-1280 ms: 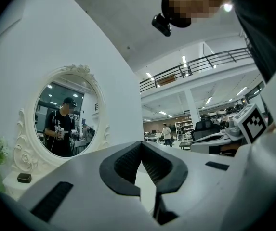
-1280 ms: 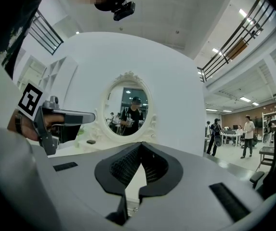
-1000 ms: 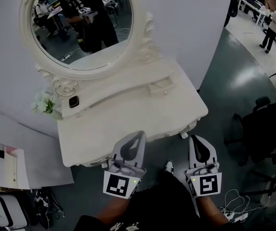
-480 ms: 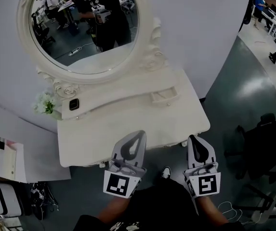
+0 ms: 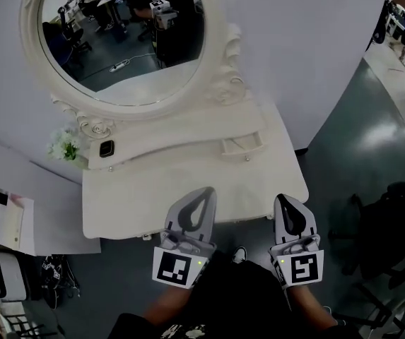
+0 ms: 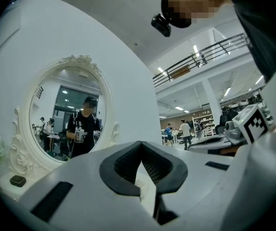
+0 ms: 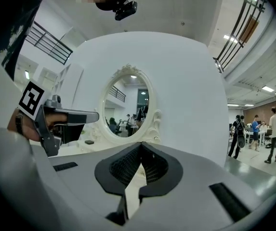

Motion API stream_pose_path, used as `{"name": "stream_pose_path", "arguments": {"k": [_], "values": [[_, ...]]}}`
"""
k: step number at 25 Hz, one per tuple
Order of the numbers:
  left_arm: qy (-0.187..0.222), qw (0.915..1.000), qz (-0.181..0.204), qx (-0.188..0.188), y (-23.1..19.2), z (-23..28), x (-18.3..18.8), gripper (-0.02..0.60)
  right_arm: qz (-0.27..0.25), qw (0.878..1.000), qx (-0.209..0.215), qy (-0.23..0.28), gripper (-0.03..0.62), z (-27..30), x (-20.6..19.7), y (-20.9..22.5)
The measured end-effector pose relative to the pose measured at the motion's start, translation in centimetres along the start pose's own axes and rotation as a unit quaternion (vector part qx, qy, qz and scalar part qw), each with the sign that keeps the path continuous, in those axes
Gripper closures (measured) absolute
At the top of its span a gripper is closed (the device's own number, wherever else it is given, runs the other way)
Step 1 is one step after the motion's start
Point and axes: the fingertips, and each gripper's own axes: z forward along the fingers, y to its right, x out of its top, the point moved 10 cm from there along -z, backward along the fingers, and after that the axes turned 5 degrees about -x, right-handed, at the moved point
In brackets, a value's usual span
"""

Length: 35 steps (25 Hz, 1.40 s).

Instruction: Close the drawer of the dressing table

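Head view: left tool (image 5: 201, 195) overlaps dressing table (image 5: 145, 193) edge.

The mirror (image 5: 121, 41) stands behind the worktop (image 5: 160, 189). Below it, flowers (image 5: 63, 147) lie left and the drawer (image 5: 242, 145) right. The left tool (image 5: 206, 192) and right tool (image 5: 285, 200) sit at the front edge.

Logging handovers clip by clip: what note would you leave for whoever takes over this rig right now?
Left gripper: shut, empty, at the front edge of the white carved dressing table.
Right gripper: shut, empty, at the same front edge, further right.
Small white drawer: on the raised back shelf, right of the oval mirror, pulled partly out; neither gripper touches it.
Done: nothing on the drawer yet.
Left: reach across the tabletop and push the drawer shut.
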Motion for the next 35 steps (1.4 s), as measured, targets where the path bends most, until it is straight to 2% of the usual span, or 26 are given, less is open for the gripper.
{"name": "stream_pose_path", "arguments": {"k": [10, 23, 28, 35], "values": [[-0.022, 0.9994, -0.01, 0.023, -0.3, 0.1, -0.9, 0.578, 0.008, 0.999, 0.031, -0.015, 0.595, 1.6, -1.0, -0.1], [-0.05, 0.998, -0.037, 0.009, -3.0, 2.3, -3.4, 0.578, 0.01, 0.997, 0.04, -0.061, 0.592, 4.9, -3.2, -1.0], [-0.066, 0.9967, -0.047, 0.003, -4.3, 3.1, -4.5, 0.578, 0.014, 0.997, 0.041, -0.07, 0.541, 6.8, -4.1, -1.2], [-0.092, 0.9936, -0.064, -0.008, -6.0, 4.6, -6.7, 0.578, 0.019, 0.992, 0.035, -0.118, 0.517, 9.3, -6.0, -1.2]]}}
